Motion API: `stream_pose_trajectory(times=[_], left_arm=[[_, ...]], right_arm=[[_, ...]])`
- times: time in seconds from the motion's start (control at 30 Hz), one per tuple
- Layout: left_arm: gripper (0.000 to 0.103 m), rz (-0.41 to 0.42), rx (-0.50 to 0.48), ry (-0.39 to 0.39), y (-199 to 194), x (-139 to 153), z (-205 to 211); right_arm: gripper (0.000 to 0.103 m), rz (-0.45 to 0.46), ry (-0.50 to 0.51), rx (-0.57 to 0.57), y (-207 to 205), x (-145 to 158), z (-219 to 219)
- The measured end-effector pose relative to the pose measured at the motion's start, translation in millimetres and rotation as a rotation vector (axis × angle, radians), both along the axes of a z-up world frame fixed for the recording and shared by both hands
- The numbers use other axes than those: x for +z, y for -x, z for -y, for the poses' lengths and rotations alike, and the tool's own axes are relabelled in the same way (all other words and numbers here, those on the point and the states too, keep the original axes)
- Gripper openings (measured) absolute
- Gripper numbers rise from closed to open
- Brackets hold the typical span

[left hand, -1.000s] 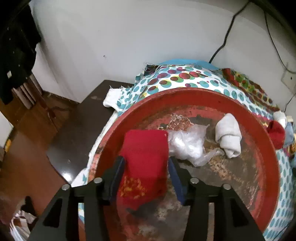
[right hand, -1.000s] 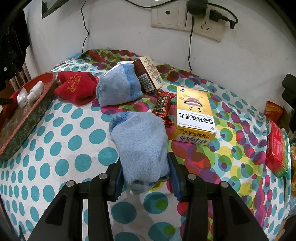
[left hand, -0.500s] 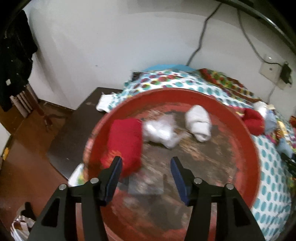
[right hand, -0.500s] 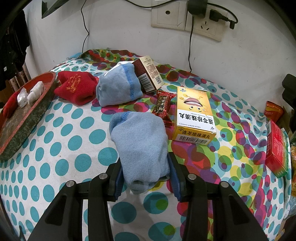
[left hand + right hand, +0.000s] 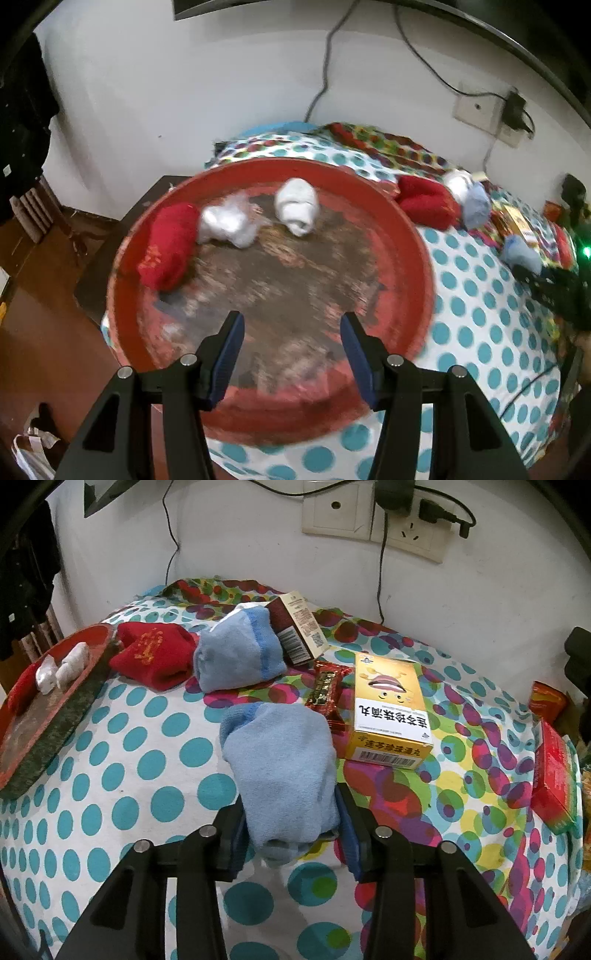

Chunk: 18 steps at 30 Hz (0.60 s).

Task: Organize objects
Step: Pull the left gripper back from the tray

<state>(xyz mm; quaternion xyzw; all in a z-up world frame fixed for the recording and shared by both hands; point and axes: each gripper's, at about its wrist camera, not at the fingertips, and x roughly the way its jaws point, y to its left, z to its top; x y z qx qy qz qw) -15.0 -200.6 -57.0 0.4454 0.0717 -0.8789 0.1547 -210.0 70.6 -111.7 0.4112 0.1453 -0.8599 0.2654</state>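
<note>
Left gripper (image 5: 291, 332) spread, empty over red tray (image 5: 406, 236) holding a red sock (image 5: 168, 245), right gripper (image 5: 290, 825) pinching blue sock (image 5: 280, 768) near-centre on dotted cloth (image 5: 122, 775): lift clear before carrying left to tray; yellow box (image 5: 388, 709) at right bears Chinese print, too small to read.

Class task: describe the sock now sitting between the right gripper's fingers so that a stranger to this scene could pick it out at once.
Start at the polka-dot tablecloth and find the yellow cardboard medicine box lying flat. Just left of it lies a folded pale blue terry sock, its near end between the right gripper. Unlike the other folded blue sock farther back, it touches no red sock.
</note>
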Motion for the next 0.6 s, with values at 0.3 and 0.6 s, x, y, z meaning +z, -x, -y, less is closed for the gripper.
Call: stream_pose_trajectory(times=[0.3,0.6], left_arm=[[0.056,0.006,-0.052,-0.005,-13.2,-4.2,-27.0],[0.055,-0.001,-0.024,-0.046,-18.8,-5.0,-21.9]], right_arm=[[0.032,0.019,0.048,0.012,-0.5,1.6,-3.1],[0.032,0.007,0.023,0.008,-3.7,1.7,2.1]])
